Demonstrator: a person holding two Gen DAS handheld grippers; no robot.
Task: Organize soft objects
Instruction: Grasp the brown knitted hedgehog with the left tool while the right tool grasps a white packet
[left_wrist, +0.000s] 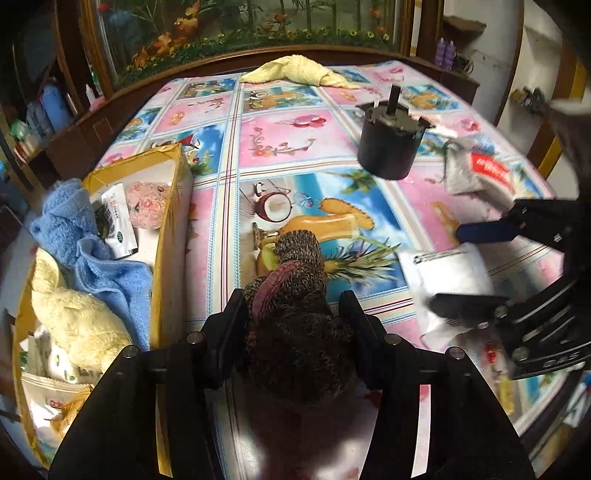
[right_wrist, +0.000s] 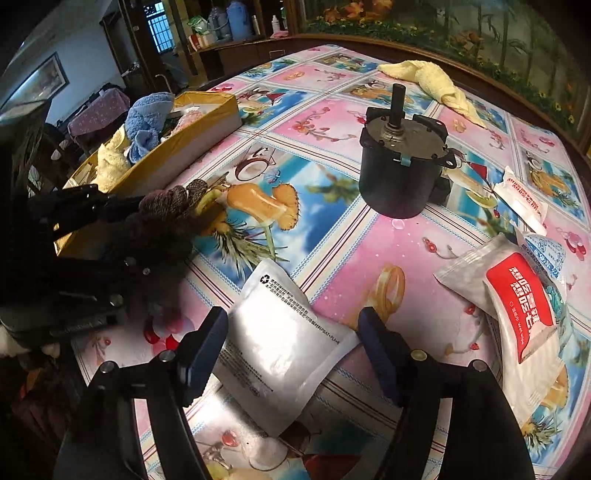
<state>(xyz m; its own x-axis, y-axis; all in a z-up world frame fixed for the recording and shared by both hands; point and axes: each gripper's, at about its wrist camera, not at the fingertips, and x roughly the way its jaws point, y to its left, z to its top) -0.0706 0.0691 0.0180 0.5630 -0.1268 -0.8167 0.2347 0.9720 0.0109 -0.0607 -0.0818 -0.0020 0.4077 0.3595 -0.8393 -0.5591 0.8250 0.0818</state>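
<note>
My left gripper (left_wrist: 293, 308) is shut on a brown knitted glove (left_wrist: 295, 295), held just over the patterned tablecloth; it also shows in the right wrist view (right_wrist: 166, 218). My right gripper (right_wrist: 293, 332) is open, its fingers on either side of a flat white pouch (right_wrist: 284, 343) lying on the cloth; the pouch also shows in the left wrist view (left_wrist: 450, 273). A yellow cardboard box (left_wrist: 170, 206) at the left holds a blue towel (left_wrist: 88, 254), a cream towel (left_wrist: 77, 325) and small packets. A yellow towel (left_wrist: 299, 72) lies at the far edge.
A black cylindrical motor (right_wrist: 399, 166) stands mid-table. White packets with red labels (right_wrist: 517, 314) lie at the right. A wooden-framed painting (left_wrist: 240, 33) and shelves with bottles (left_wrist: 44, 110) stand behind the table.
</note>
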